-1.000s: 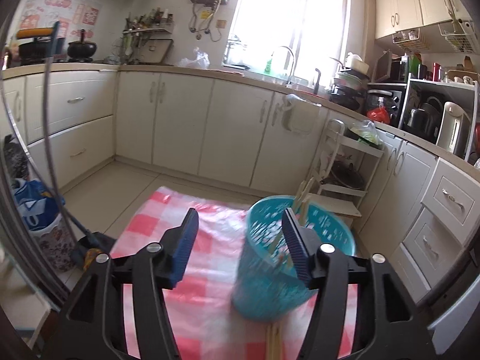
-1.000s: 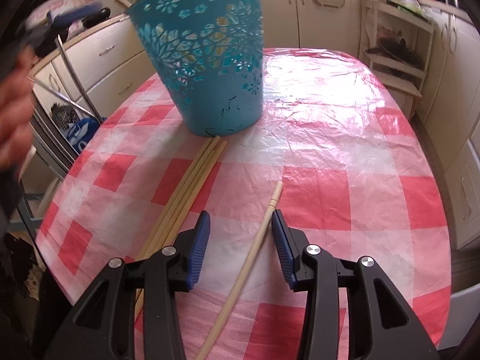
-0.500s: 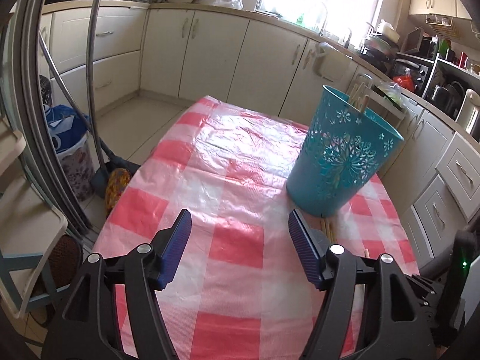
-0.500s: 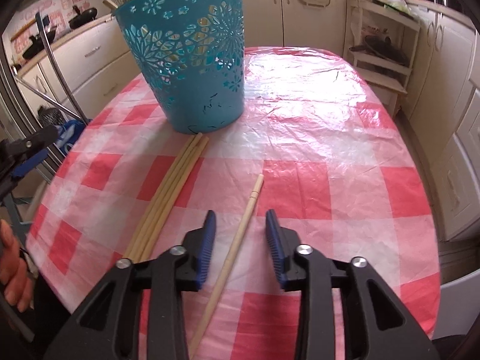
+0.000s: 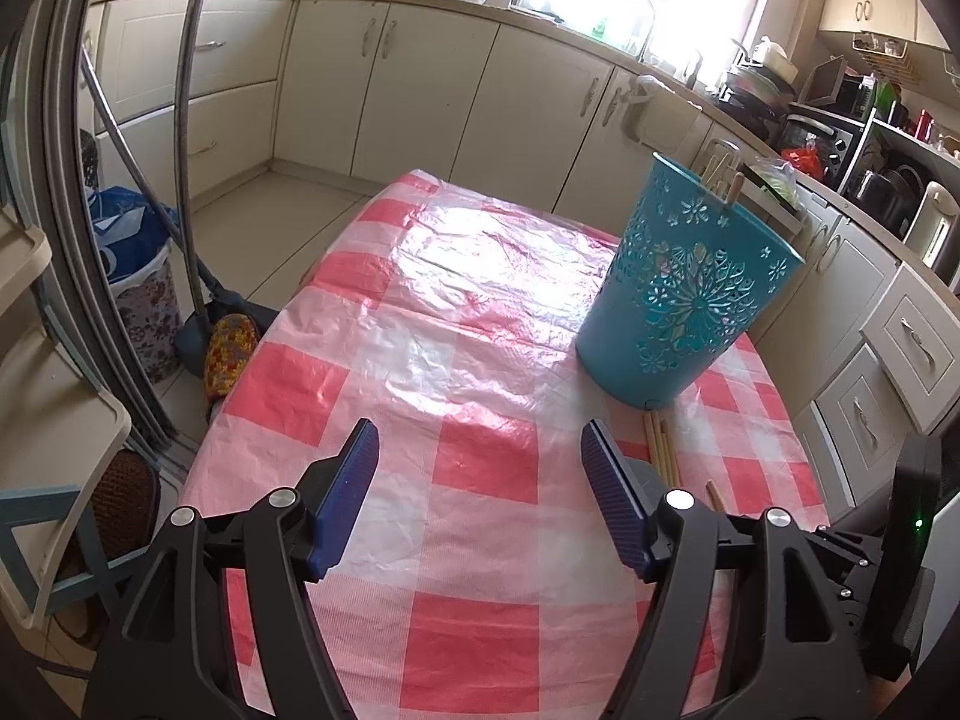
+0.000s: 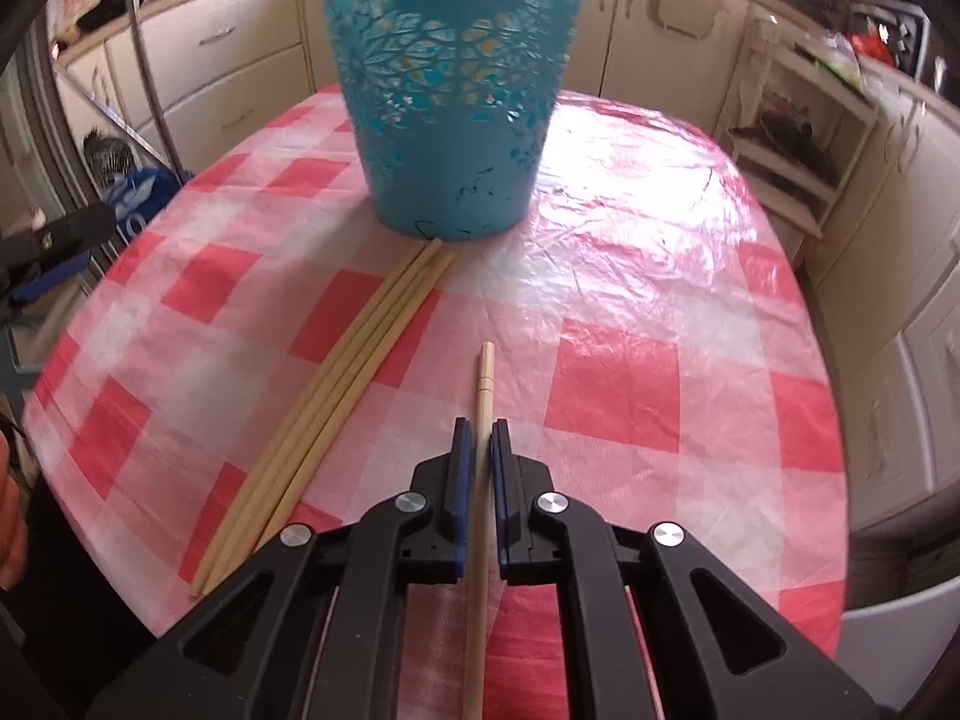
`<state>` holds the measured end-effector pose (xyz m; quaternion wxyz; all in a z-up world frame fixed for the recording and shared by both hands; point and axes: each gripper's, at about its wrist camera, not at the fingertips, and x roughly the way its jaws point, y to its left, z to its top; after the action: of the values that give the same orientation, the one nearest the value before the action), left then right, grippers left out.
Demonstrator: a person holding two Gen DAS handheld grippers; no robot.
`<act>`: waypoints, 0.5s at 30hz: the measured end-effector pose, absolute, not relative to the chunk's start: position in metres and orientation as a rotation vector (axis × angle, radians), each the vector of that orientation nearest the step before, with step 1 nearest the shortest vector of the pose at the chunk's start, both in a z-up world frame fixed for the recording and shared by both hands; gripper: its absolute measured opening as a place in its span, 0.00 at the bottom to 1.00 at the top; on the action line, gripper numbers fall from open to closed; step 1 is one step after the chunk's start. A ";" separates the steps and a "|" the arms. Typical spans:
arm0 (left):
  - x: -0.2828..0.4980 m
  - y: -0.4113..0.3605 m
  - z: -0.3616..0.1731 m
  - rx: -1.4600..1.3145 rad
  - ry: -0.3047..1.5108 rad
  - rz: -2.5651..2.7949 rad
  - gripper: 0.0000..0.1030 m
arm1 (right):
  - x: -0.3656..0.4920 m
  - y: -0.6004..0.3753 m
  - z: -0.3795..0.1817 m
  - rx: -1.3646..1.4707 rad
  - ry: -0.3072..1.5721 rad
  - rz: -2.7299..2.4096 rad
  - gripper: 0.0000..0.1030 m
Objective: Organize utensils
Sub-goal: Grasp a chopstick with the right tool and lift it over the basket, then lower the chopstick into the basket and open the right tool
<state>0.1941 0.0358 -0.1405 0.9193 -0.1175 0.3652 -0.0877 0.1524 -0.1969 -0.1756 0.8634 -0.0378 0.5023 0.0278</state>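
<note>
My right gripper (image 6: 481, 429) has its blue pads pressed on a single wooden chopstick (image 6: 483, 384), gripping it a little back from its far end. The stick's long axis runs straight along the line of my fingers: its squared far tip sticks out past the pads and points toward the teal cut-out basket (image 6: 450, 90), while the rest of the shaft passes back between the pads and out of the bottom of the right wrist view. It lies low over the red-and-white checked tablecloth (image 6: 630, 312); I cannot tell whether it is lifted clear of it. Just to the left of it, apart from it, a bundle of loose chopsticks (image 6: 336, 384) lies flat on the cloth, its long axis slanting from the near left table edge up to the basket's foot, where the far tips touch or nearly touch the base. The basket stands upright on the table, and in the left wrist view a few chopstick ends (image 5: 723, 177) poke up above its rim, leaning slightly. My left gripper (image 5: 480, 495) hovers over bare tablecloth, to the left of the basket, its jaws wide and opening further, with nothing between them.
</note>
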 end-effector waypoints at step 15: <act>0.186 0.024 -0.165 -0.232 0.809 -0.208 0.64 | 0.216 -0.262 0.017 0.514 0.449 0.271 0.06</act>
<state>0.1863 0.0241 -0.1650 0.9076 -0.1124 0.3918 -0.1006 0.2164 -0.2619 0.0174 0.9333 0.2511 0.2196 0.1326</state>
